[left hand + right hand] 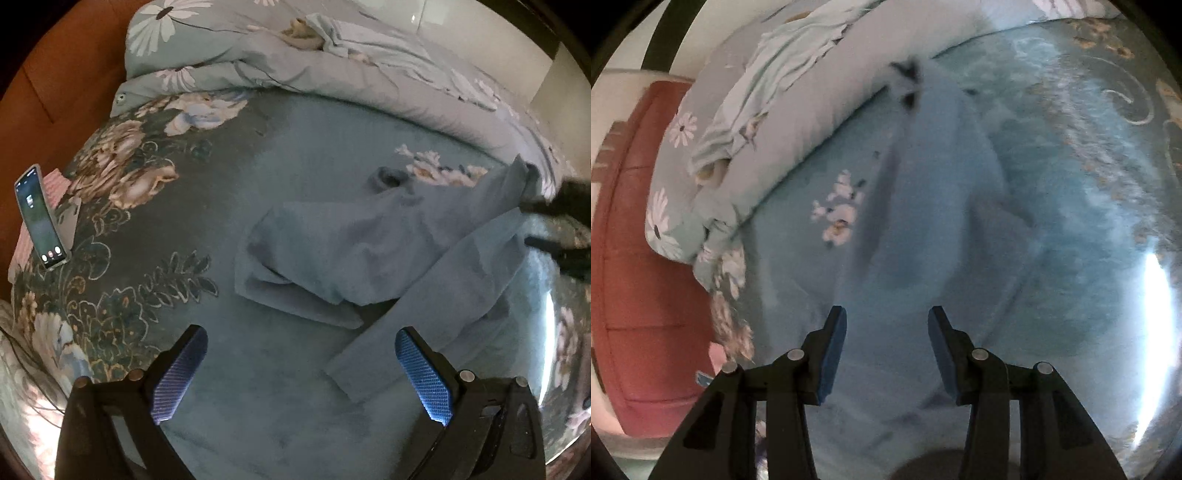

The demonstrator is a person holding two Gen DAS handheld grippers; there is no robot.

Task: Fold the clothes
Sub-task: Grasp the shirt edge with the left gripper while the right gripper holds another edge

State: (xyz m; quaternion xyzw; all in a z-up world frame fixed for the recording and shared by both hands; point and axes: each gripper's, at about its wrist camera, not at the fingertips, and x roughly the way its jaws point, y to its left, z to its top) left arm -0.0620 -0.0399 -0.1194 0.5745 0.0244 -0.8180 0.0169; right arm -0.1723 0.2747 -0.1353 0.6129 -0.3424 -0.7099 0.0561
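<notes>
A light blue long-sleeved garment (354, 243) lies spread on the teal floral bedspread (303, 417), its body rumpled in the middle and one long sleeve (436, 306) running down to the front. My left gripper (299, 343) is open and empty, hovering above the bed just short of the sleeve's end. My right gripper (886, 321) is open and empty, low over the same garment (923, 206), which looks blurred. It also shows as dark fingers (554, 236) at the right edge of the left wrist view, by the garment's far side.
A rolled floral duvet (295, 62) lies along the back of the bed and shows in the right wrist view (783, 122). A phone (40, 218) lies at the bed's left edge. Red-brown floor (642, 258) lies beyond the bed.
</notes>
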